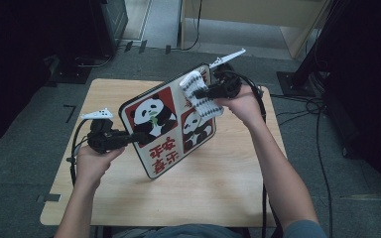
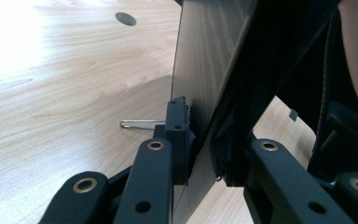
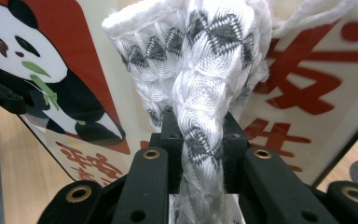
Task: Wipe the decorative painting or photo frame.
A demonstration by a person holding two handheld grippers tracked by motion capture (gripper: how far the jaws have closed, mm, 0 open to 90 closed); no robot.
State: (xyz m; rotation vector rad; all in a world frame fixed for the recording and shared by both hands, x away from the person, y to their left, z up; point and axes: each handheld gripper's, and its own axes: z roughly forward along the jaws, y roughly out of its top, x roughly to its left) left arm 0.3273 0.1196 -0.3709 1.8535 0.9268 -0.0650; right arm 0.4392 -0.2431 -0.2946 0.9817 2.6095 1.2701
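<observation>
Left gripper rises from the bottom of the frame, its black jaws clamped on the edge of a thin board; the board stands tilted, running up through the centre to the top edge; pale wooden table spreads across the left; a dark round hole sits near the upper left; a thin metal wire loop pokes out left of the jaw.

You are looking at a glossy, smooth panda board, its printed face catching light, with a matt wood-grain back seen from the left gripper view. Against the board's face lies a white woven cloth with grey zigzag threads, soft and ribbed. Beneath the board, the table shows pale, smooth wood laminate. Your grippers' jaws look like matt black plastic with brass-coloured rivets.
</observation>
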